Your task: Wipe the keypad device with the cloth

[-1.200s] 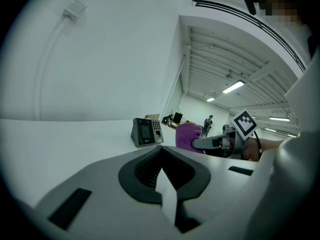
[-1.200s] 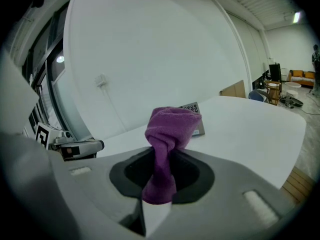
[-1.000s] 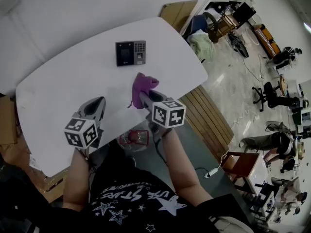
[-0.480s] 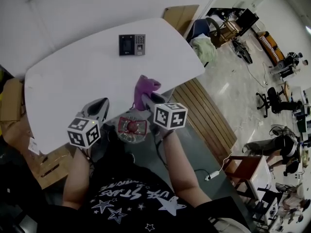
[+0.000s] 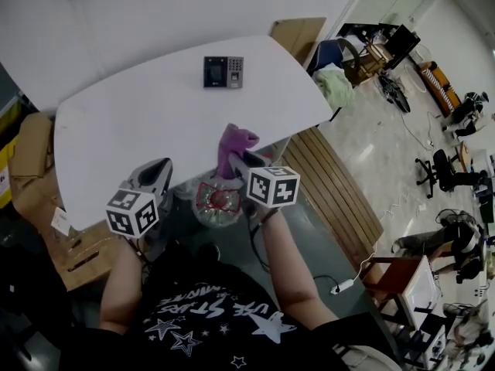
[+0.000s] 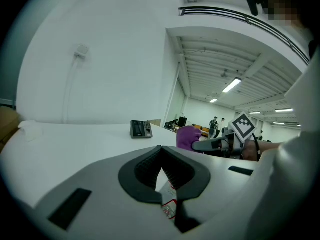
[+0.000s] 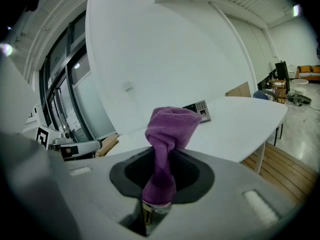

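Note:
The dark keypad device (image 5: 223, 72) lies near the far edge of the white table (image 5: 131, 122); it also shows in the left gripper view (image 6: 141, 129) and right gripper view (image 7: 198, 109). My right gripper (image 5: 238, 161) is shut on a bunched purple cloth (image 5: 234, 144), which sticks up out of its jaws (image 7: 167, 131). It hovers at the table's near edge, well short of the device. My left gripper (image 5: 157, 168) hangs beside it at the left, jaws shut (image 6: 161, 149) and holding nothing.
A bin lined with clear plastic and holding red rubbish (image 5: 216, 199) stands below, between the grippers. Cardboard boxes (image 5: 35, 149) sit left of the table. Wooden slats (image 5: 329, 180) and a chair with a green bundle (image 5: 336, 83) lie to the right.
Both grippers and the head view have drawn back from the table. The cloth, earlier over the tabletop, now hangs at its near edge, and the device looks farther away.

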Tool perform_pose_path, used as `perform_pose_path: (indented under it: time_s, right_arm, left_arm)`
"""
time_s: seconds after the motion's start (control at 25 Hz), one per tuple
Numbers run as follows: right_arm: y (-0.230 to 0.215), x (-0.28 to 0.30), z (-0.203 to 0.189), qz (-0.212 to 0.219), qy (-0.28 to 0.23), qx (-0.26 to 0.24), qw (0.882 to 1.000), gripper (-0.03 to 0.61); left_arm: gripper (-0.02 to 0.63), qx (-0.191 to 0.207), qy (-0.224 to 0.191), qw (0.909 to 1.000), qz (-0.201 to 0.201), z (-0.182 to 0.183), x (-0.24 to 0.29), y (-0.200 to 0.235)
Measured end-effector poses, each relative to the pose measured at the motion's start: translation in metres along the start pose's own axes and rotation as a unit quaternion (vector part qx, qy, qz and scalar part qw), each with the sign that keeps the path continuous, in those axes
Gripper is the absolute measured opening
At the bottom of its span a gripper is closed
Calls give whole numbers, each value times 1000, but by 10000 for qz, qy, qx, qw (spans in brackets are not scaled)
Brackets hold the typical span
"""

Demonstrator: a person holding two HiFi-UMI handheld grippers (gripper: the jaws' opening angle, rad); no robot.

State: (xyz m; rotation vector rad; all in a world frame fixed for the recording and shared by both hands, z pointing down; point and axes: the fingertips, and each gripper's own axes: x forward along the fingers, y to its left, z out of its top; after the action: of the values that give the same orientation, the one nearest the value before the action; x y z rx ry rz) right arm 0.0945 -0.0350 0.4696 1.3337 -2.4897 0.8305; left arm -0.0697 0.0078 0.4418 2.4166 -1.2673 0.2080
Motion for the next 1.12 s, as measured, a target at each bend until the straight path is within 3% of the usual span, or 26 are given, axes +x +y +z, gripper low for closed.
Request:
perform_pose_path:
  time_s: [0.36,0.76,1.12]
  right_arm:
    - [38,7,-1,-123,16,-75,9999,87]
    - [107,-11,-32,-405,-30,20,9992,87]
    - [138,-33,-58,-757,-88,29,9971,87]
  left_arm:
    - [5,-47,-46,9999,-130,2,-37,19]
    - [5,-47,-32,9992,-407,1,-103,39]
    - [5,-4,-106,9978,-650,-10,-146,47]
